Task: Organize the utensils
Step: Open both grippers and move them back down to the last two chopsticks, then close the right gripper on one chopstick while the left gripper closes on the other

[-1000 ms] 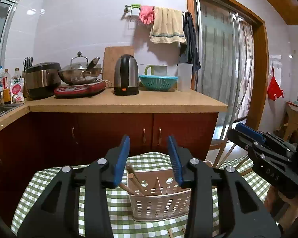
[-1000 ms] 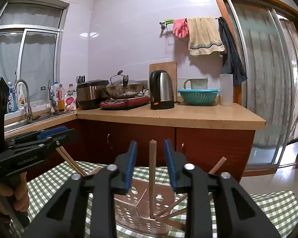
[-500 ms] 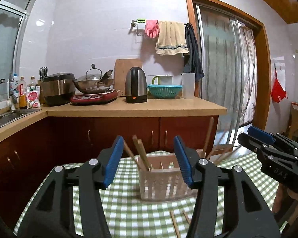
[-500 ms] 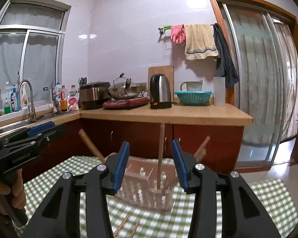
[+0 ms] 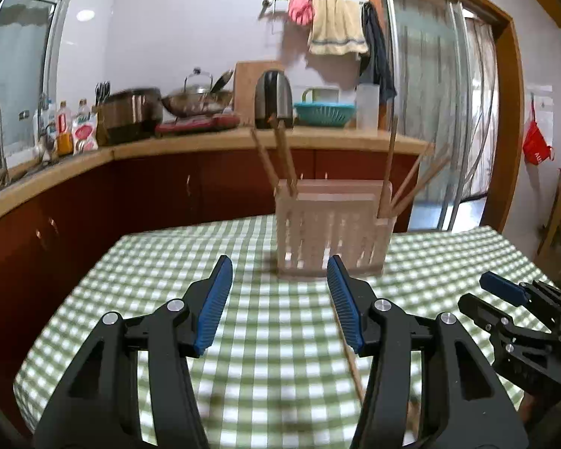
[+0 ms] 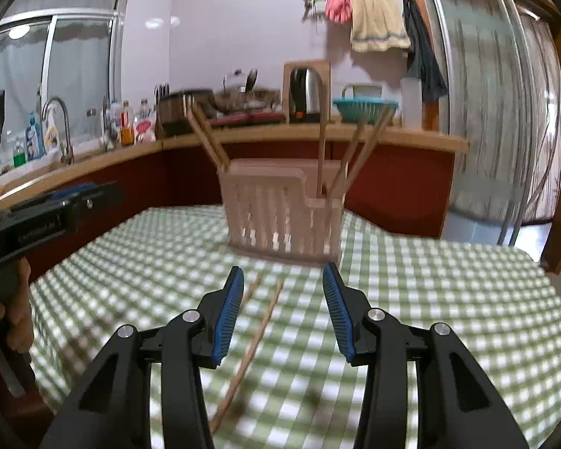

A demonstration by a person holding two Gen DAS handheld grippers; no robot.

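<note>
A pale plastic utensil basket (image 5: 333, 230) stands on the green checked tablecloth (image 5: 161, 269) and holds several wooden chopsticks (image 5: 280, 157) that lean out of it. It also shows in the right wrist view (image 6: 284, 209). Loose chopsticks (image 6: 256, 340) lie on the cloth in front of the basket; one (image 5: 349, 355) runs under my left gripper's right finger. My left gripper (image 5: 278, 301) is open and empty, short of the basket. My right gripper (image 6: 282, 308) is open and empty above the loose chopsticks, and shows at the right of the left wrist view (image 5: 505, 299).
A kitchen counter (image 5: 205, 138) behind the table carries a kettle (image 5: 273, 93), a wok, a rice cooker and a teal colander (image 5: 323, 112). A sink with a tap (image 6: 58, 127) is at the left. A sliding glass door (image 6: 505, 112) is at the right.
Both grippers have pulled back from the basket and sunk lower toward the table. Both have opened wider. The chopstick that stood between the right jaws now stands in the basket.
</note>
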